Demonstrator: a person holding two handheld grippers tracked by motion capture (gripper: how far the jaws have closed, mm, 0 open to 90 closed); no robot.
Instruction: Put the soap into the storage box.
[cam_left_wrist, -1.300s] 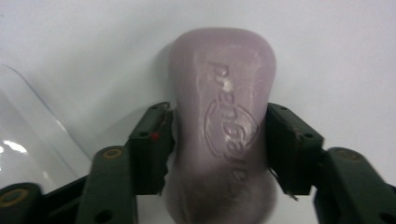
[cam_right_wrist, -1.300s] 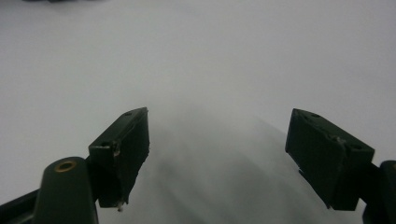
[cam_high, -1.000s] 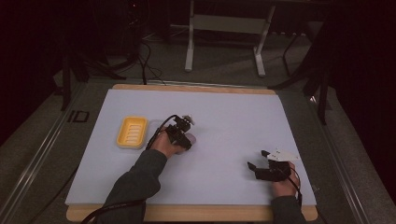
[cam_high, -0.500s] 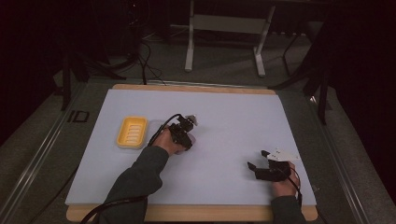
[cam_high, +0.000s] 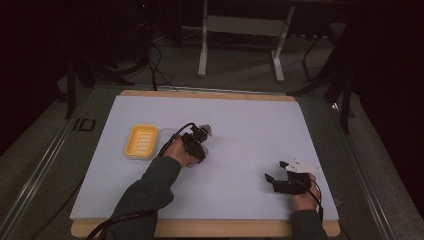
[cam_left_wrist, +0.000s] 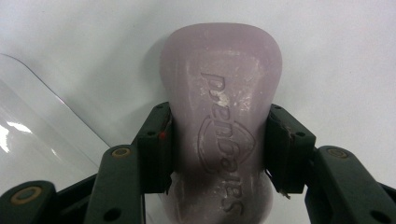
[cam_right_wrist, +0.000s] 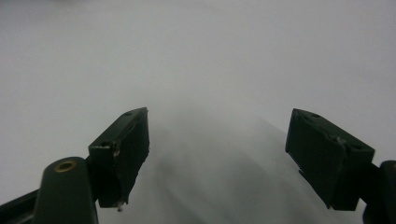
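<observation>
A pale lilac soap bar (cam_left_wrist: 219, 93) with an embossed logo lies on the white table sheet, and my left gripper (cam_left_wrist: 218, 140) is shut on its sides. From above, the left gripper (cam_high: 196, 141) sits near the table's middle, pointing down, just right of a yellow ribbed soap dish (cam_high: 141, 141). The soap is hidden under the gripper in that view. My right gripper (cam_high: 279, 171) rests at the front right, its jaws wide apart. The right gripper (cam_right_wrist: 217, 154) holds nothing, with bare white sheet between its fingers.
The white sheet (cam_high: 250, 125) covers a wooden-edged table. A clear plastic edge (cam_left_wrist: 42, 130) lies beside the soap at the left. Beyond the far edge are a metal stand's legs (cam_high: 240, 45) and cables on the floor.
</observation>
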